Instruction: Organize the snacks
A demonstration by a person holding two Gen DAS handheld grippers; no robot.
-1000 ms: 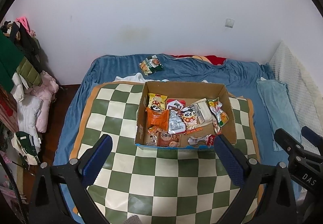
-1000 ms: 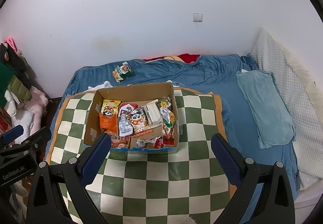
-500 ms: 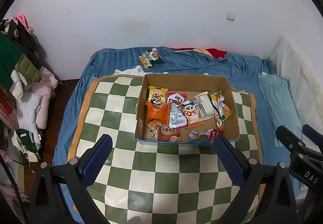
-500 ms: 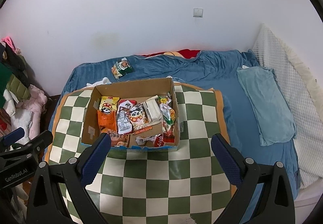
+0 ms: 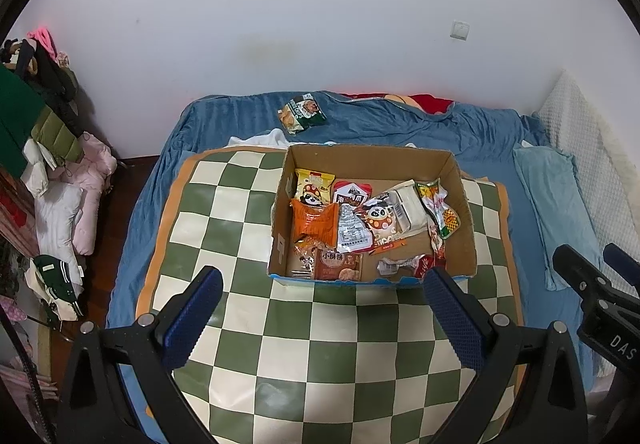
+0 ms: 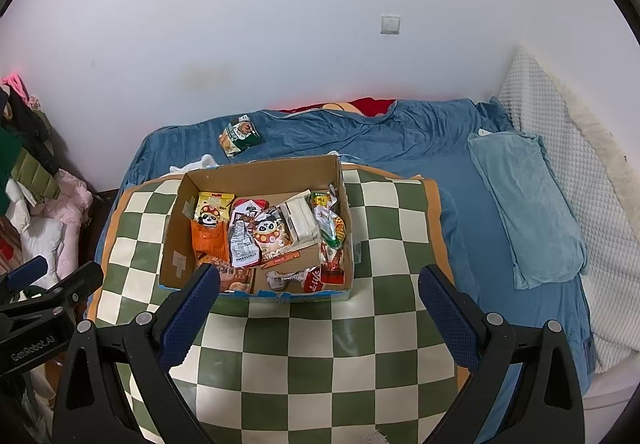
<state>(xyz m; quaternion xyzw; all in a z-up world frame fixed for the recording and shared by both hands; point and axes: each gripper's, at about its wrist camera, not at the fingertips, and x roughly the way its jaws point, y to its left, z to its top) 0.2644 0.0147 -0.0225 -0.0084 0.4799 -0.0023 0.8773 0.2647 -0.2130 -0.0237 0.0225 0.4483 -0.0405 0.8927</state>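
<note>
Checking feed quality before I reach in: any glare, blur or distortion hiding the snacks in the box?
Left wrist view: cardboard box sharp, even room light, slight sheen on the silver packet. Right wrist view: equally sharp, fisheye bends the checkered mat, dark corners, left finger covers the box's near corner.

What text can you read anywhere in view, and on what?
"DAS": right gripper, seen from the left wrist.
"GenRobot.AI": left gripper, seen from the right wrist.
"小酥饼": brown packet in the cardboard box.
Other snack packets: print too small to read.
</note>
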